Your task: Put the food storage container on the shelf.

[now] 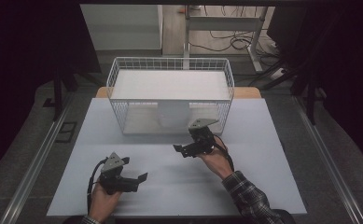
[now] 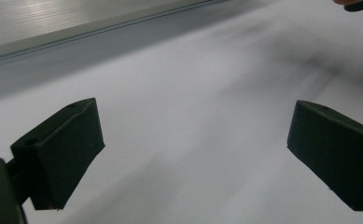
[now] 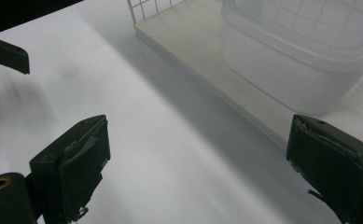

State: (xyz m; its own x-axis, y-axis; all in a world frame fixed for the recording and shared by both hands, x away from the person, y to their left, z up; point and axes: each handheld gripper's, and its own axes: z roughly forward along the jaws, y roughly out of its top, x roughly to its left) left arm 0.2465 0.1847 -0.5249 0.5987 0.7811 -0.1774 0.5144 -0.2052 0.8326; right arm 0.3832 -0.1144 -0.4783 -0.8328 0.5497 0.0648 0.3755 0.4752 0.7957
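Nothing is gripped yet, so the work looks to be at its very start; the right gripper (image 1: pixel 178 150) hovers just near of the wire basket (image 1: pixel 118 88), jaws spread wide and empty, and in the right gripper view its pads frame the plastic container (image 3: pixel 282 70) that sits at the basket's lower level; reaching in and closing on that container seems to be all that is left, which is nearly everything. The left gripper (image 1: pixel 142 179) waits at the near left of the table (image 1: pixel 263 186), well apart from the basket, jaws likewise released with bare surface between them in the left gripper view.

The basket is a white, rectangular grid of thin coated wire; a flat, matte white board (image 1: pixel 170 85) lies across its top like a shelf, and the lower floor is a pale slab with a straight edge. The container is translucent, milky plastic, with rounded corners, a thickened rim and slightly tapering walls; it looks light and smooth, likely slippery under a pinch. The table top is a matte, pale grey sheet, even and unmarked. The jaw pads are black blocks; those on the right gripper look worn and peeling at the edges, those on the left cleaner.
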